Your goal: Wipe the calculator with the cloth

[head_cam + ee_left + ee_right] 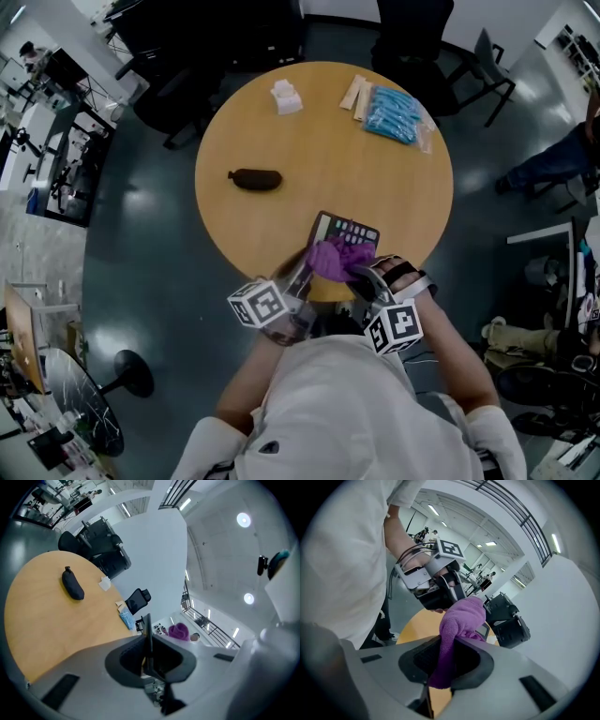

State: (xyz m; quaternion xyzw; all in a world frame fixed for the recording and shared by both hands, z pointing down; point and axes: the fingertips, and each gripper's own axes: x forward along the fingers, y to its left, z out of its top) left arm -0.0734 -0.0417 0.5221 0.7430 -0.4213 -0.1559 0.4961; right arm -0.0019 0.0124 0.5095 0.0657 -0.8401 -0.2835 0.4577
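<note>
calculator point(351, 228), dark, under purple cloth point(336, 259)

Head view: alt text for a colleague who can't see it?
The right gripper holds a purple cloth on a calculator at the near edge of a round table; the left gripper grips the calculator. A black pouch and blue packet lie farther back.

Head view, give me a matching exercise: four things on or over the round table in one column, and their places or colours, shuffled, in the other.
Column one
1 calculator
2 cloth
3 pouch
4 packet

Column two
A blue, at the far edge of the table
B purple, clamped in the right tool
C dark, lying alone left of centre
D at the near edge, partly hidden by the cloth

Pairs: 1-D, 2-B, 3-C, 4-A
</note>
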